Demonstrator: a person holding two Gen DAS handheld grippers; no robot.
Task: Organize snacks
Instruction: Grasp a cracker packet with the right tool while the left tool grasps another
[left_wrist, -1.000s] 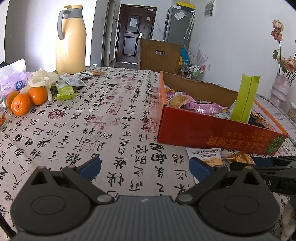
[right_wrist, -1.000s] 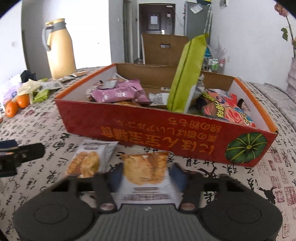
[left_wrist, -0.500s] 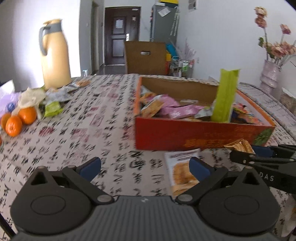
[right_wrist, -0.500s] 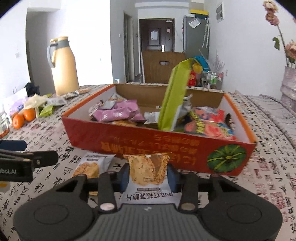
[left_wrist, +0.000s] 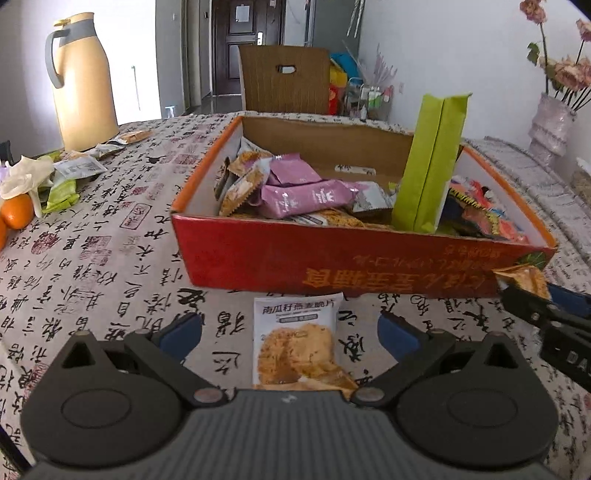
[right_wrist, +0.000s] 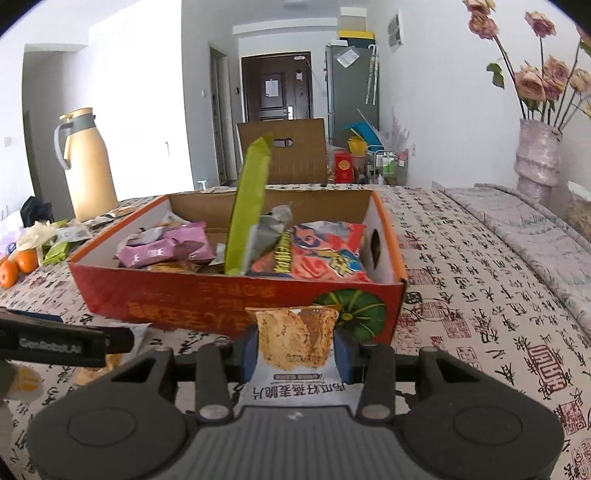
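Observation:
A red cardboard box (left_wrist: 332, 258) full of snack packets stands on the table, with a tall green pack (left_wrist: 432, 162) upright in it; the box also shows in the right wrist view (right_wrist: 184, 295). My left gripper (left_wrist: 290, 328) is open, its fingers on either side of a white crisp packet (left_wrist: 295, 343) lying flat in front of the box. My right gripper (right_wrist: 293, 350) is shut on a second crisp packet (right_wrist: 295, 339) and holds it above the table, just before the box's front right corner. It also shows in the left wrist view (left_wrist: 524, 284).
A beige thermos jug (left_wrist: 81, 85) stands at the back left. Oranges (left_wrist: 16, 210), wrappers and small packets (left_wrist: 77, 166) lie at the left edge. A vase of dried flowers (right_wrist: 537, 155) stands at the right. A wooden chair back (left_wrist: 284, 79) is behind the table.
My right gripper has lifted its crisp packet off the table and moved right along the box front. My left gripper has swung right, so the other packet lies between its fingers.

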